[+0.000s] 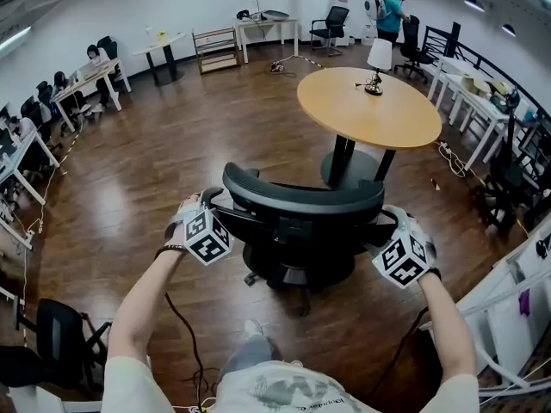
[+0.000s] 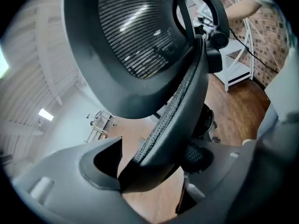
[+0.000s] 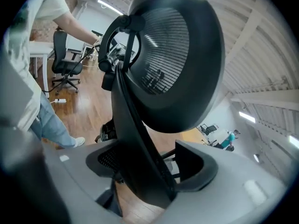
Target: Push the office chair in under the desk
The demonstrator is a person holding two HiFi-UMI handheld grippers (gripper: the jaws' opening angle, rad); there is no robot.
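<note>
Head view puts the black mesh office chair [image 1: 297, 256] directly ahead of the person, with its backrest [image 1: 301, 198] toward them and its seat facing the round wooden table [image 1: 387, 119]. The chair stands on the wood floor [image 1: 172, 170] just short of the table's black pedestal [image 1: 343, 157]. It is near the table's edge but not yet tucked beneath the top.

The left gripper [image 1: 210, 206] sits at the backrest's left edge and the right gripper [image 1: 392, 222] at its right edge, roughly level with each other. That even placement looks chosen so a push drives the chair straight instead of swivelling it on its base.

Left gripper view shows the jaws spread wide with the rim of the backrest running between them and floor visible beside it, so nothing is clamped. Right gripper view shows the same, with the jaws apart and straddling the rim on that side without squeezing. Straddling probably keeps each rim from slipping sideways during the push.

A small lamp [image 1: 377, 65] stands on the far part of the tabletop, well apart from the chair.
</note>
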